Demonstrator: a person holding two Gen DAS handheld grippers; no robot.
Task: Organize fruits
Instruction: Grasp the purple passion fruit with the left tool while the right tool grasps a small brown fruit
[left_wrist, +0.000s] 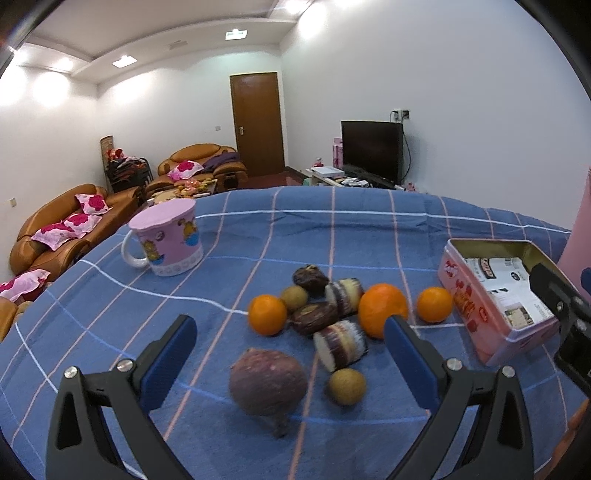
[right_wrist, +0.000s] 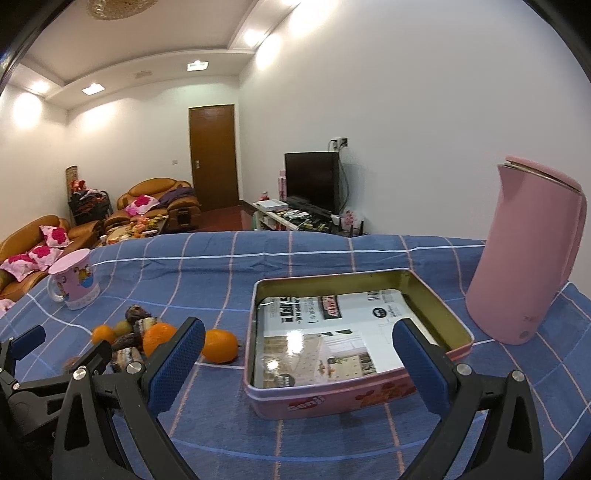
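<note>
The round purple-brown fruit (left_wrist: 267, 389) lies on the blue checked cloth (left_wrist: 258, 236) of the bench, nearest my left gripper (left_wrist: 290, 354), whose jaws stand wide apart and empty. My right gripper (right_wrist: 301, 358), jaws likewise apart, hovers over the open pink rectangular tin (right_wrist: 354, 397). I judge the first pick is pending: lower, close on the fruit, carry it to the tin.

A blue cloth (left_wrist: 258, 236) crossed by white and pink check lines lies under a pink rectangular metal tin (right_wrist: 354, 391) with red print. Beside that tin sit three orange round citrus fruits (left_wrist: 382, 308) and a pink cartoon-printed mug (left_wrist: 168, 236).
</note>
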